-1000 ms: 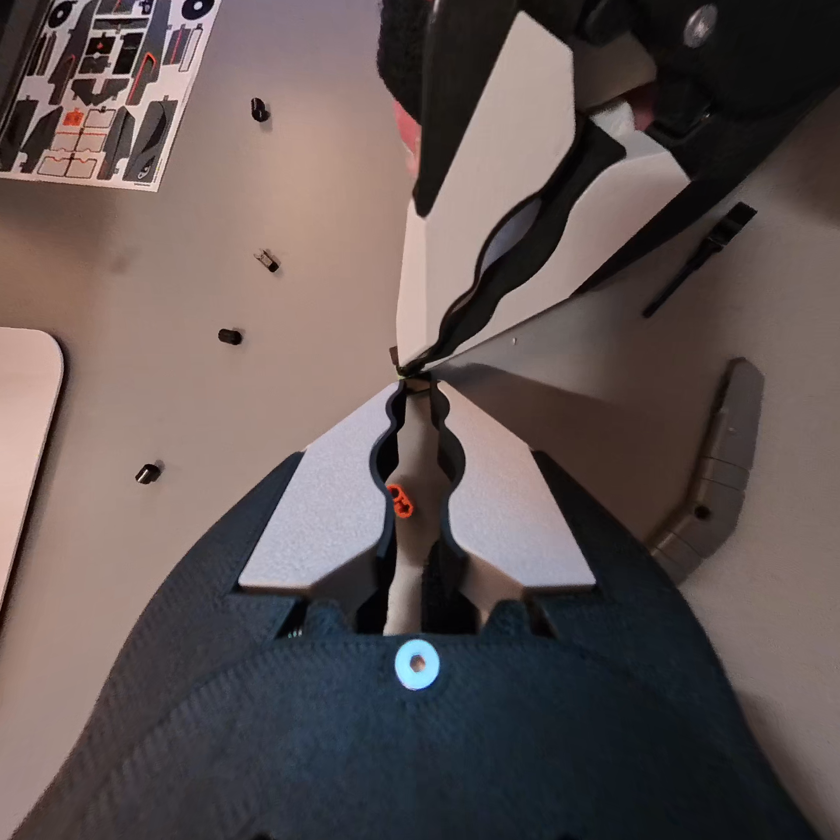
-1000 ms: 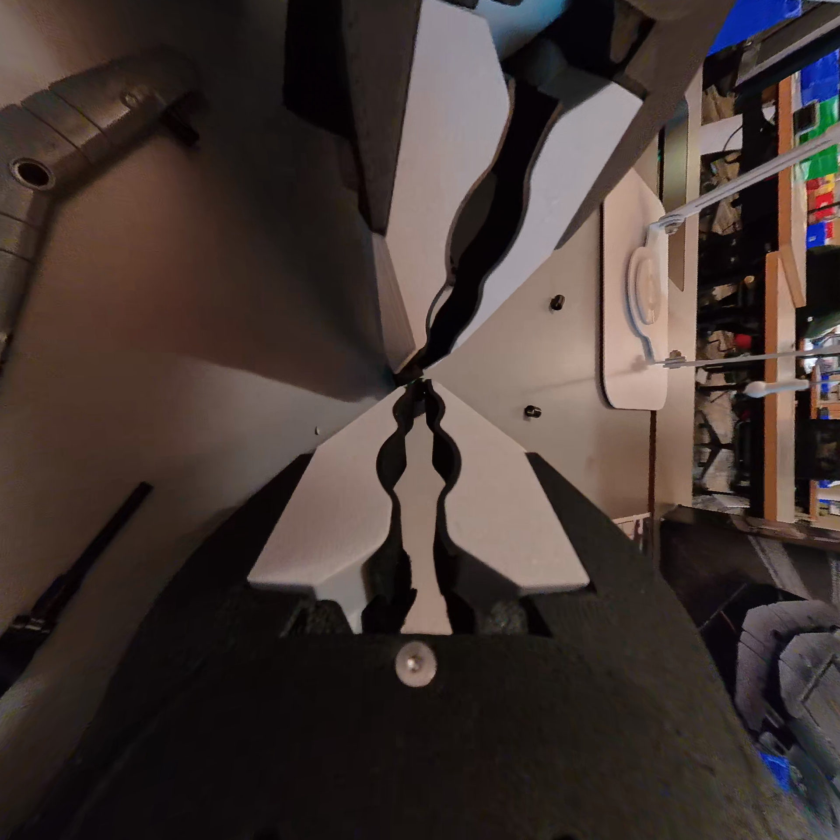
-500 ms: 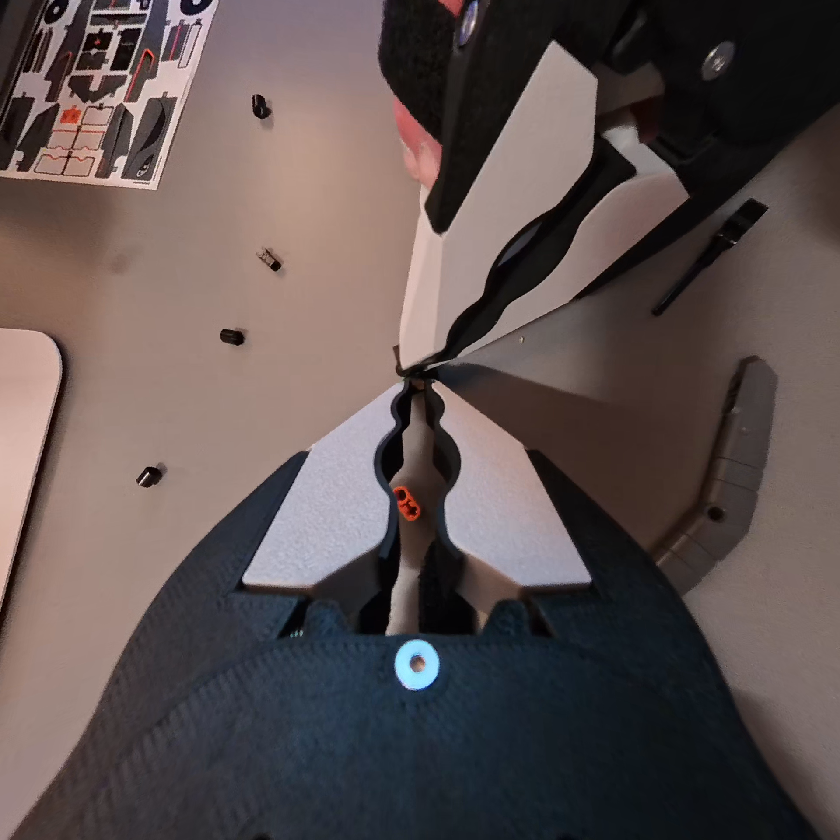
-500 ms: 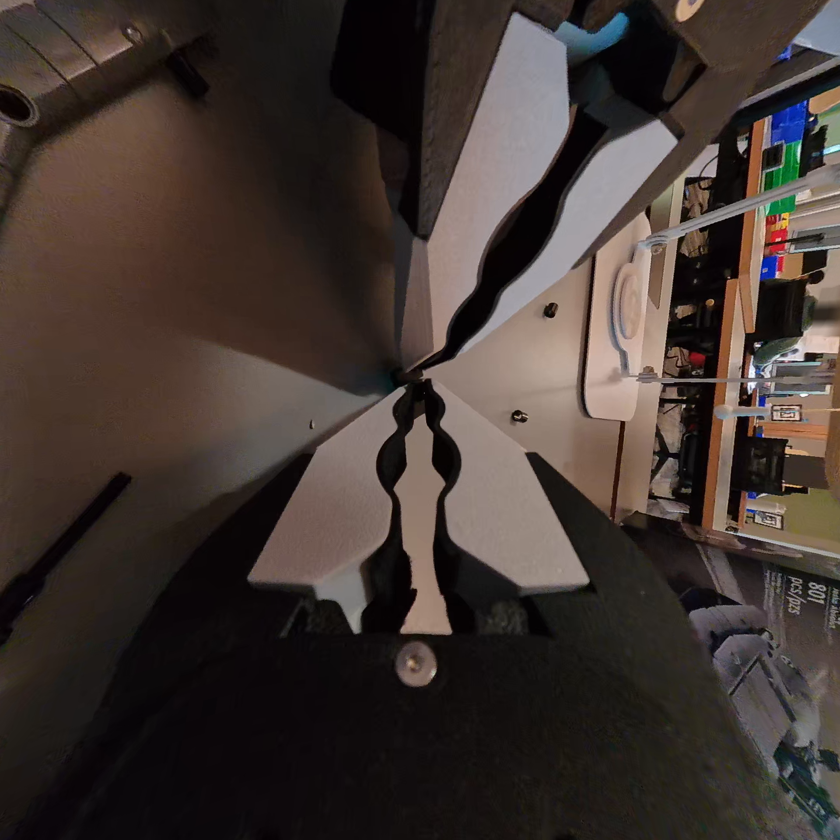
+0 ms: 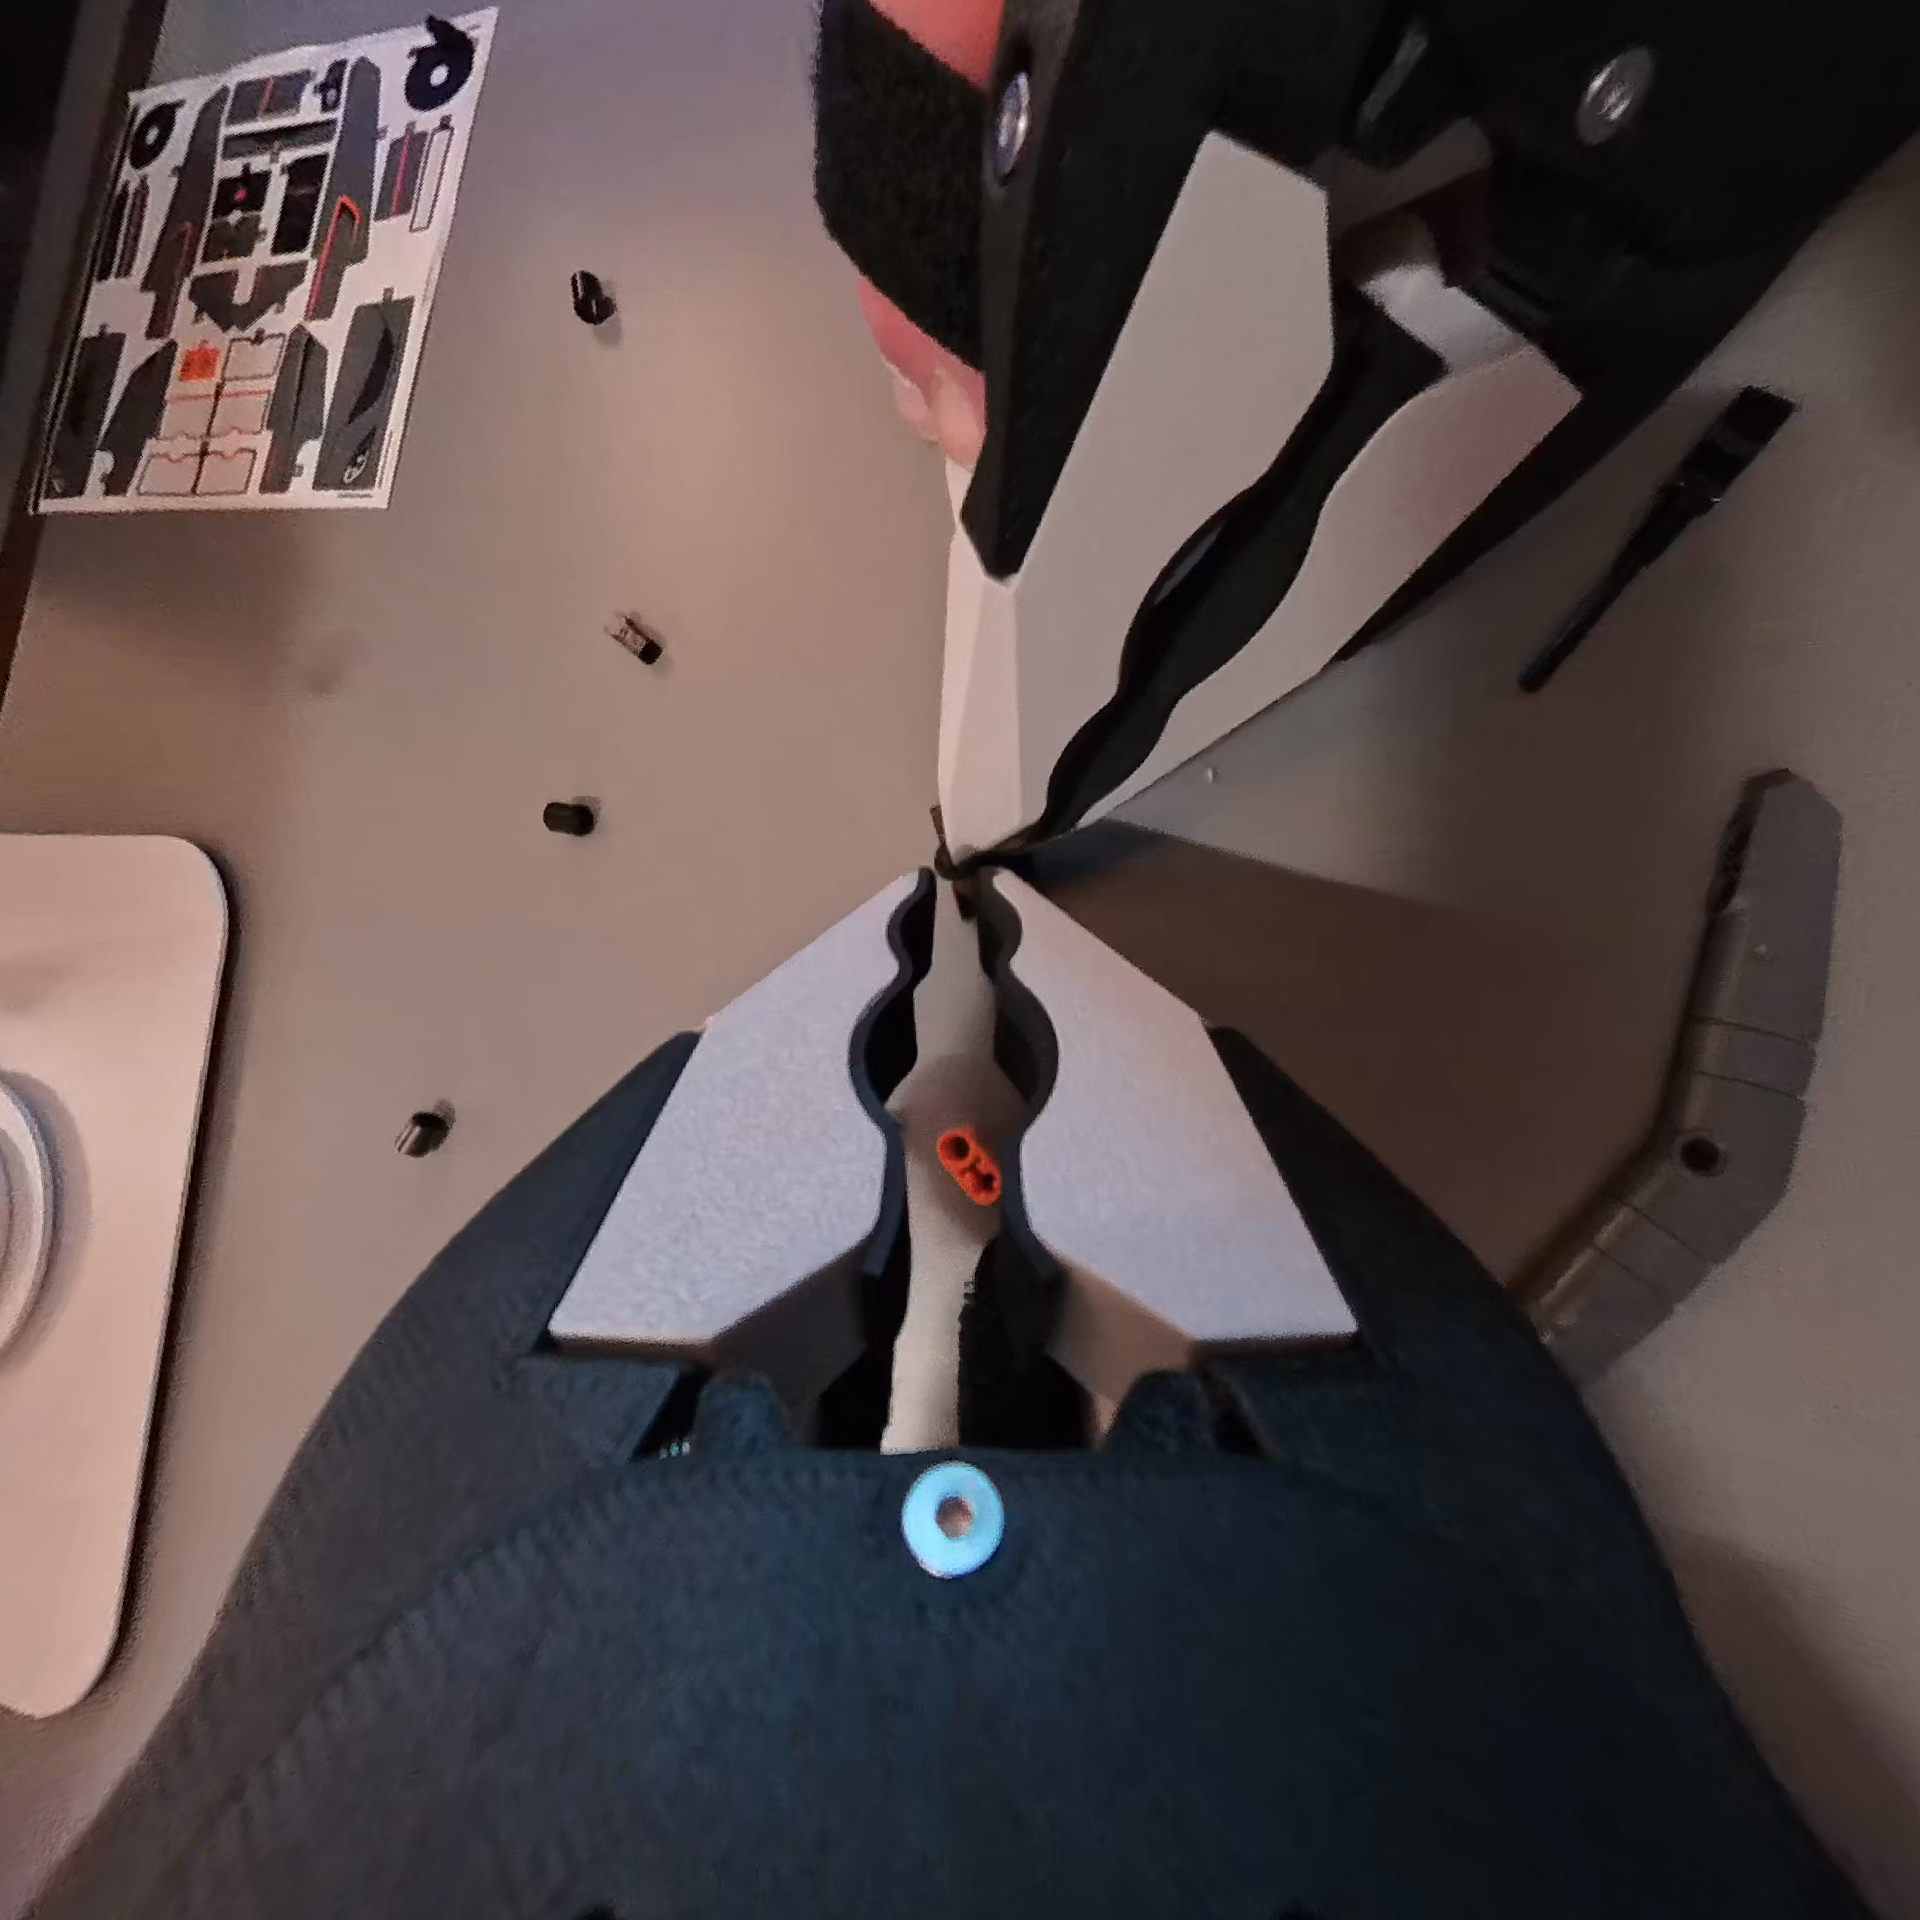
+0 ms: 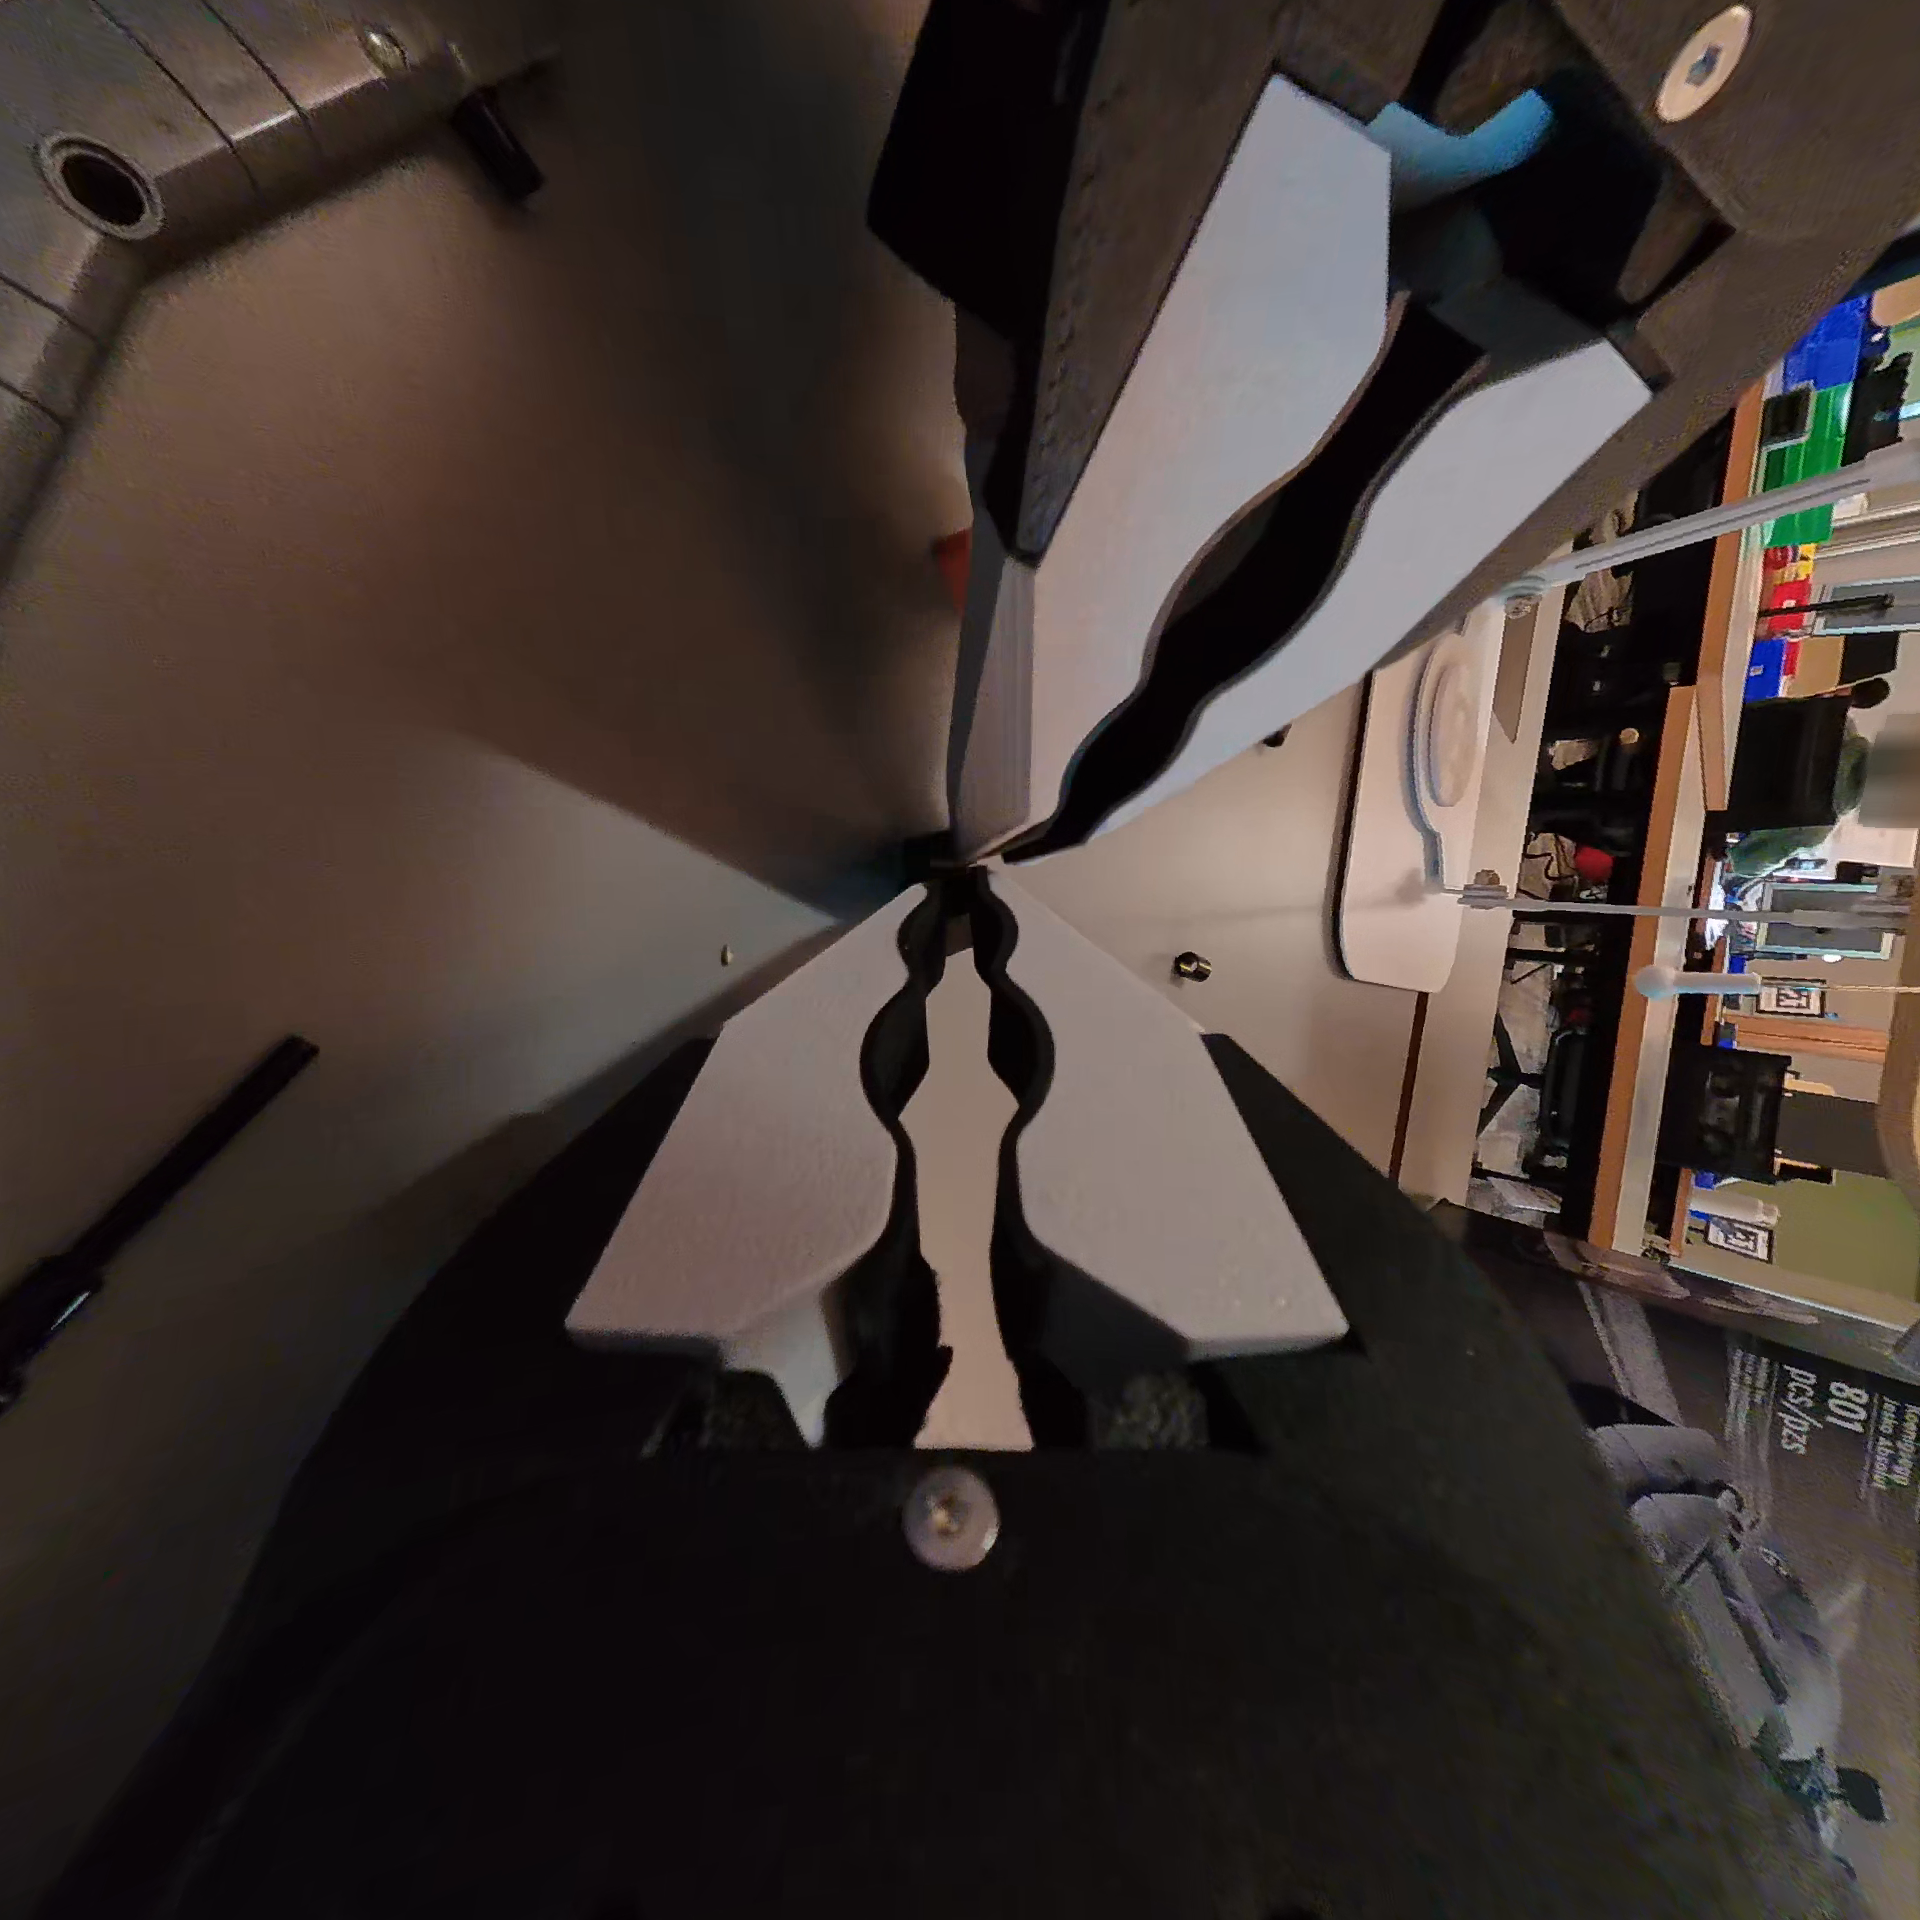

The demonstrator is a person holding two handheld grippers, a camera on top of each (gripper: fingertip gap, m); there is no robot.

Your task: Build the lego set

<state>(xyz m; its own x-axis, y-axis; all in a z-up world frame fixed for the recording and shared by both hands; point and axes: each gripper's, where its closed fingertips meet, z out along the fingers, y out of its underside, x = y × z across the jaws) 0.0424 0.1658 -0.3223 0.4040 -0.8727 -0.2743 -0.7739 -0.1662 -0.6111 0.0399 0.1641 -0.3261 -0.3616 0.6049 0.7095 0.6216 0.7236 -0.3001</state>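
Observation:
My left gripper and my right gripper meet tip to tip above the grey table. Both are shut, and a tiny black lego piece is pinched where the tips meet. It also shows in the right wrist view. I cannot tell whether it is one piece or two joined. In the left wrist view the right gripper comes in from the upper right. In the right wrist view the left gripper comes in from above. An orange lego connector lies on the table below the left fingers.
A grey curved lego panel and a black axle lie to the right. Several small black pins are scattered to the left, near a sticker sheet and a white pad. The set's box lies past the table edge. My left and right fingertips are right by each other. From the left gripper's tips to the orange lego connector is close to 5 cm.
The right gripper has tilted and rolled around the contact point while both tips stayed together. The table has shifted slightly under the left gripper.

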